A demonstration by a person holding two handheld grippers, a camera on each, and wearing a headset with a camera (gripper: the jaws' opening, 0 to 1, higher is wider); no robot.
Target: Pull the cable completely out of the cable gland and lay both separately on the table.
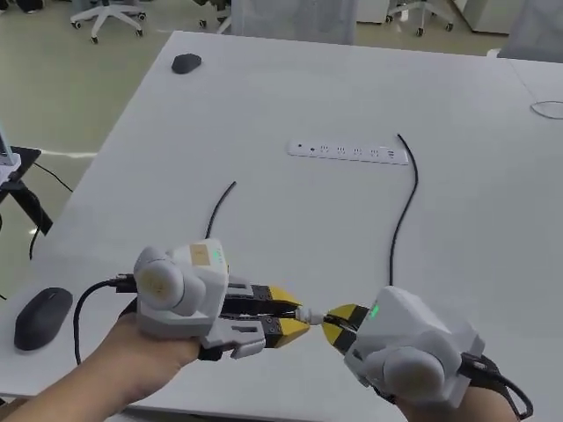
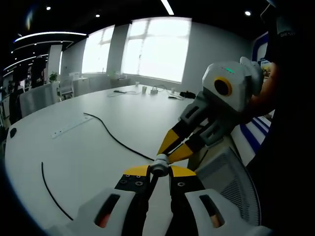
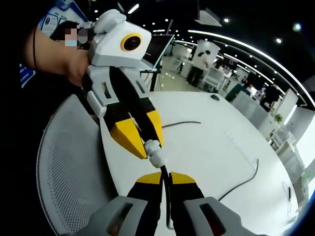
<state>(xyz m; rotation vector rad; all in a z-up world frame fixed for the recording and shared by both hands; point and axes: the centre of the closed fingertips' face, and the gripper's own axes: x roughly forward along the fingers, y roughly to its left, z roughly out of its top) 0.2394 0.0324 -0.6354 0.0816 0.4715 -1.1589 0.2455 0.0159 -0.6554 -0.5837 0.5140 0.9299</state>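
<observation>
Meeting tip to tip over the near edge of the table (image 1: 290,79), L gripper (image 1: 302,318) pinches the cable gland (image 1: 310,314), R gripper (image 1: 332,322) clamps the black cable (image 1: 406,202) beside it, slack trailing twd far edge.

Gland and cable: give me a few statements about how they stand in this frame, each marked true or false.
1. The left tongs grip the gland. True.
2. The right tongs are open and empty. False: they are shut on the black cable.
3. The gland lies on the table. False: it is held in the air between the two tongs.
4. A power strip lies on the table beyond the tongs. True.
</observation>
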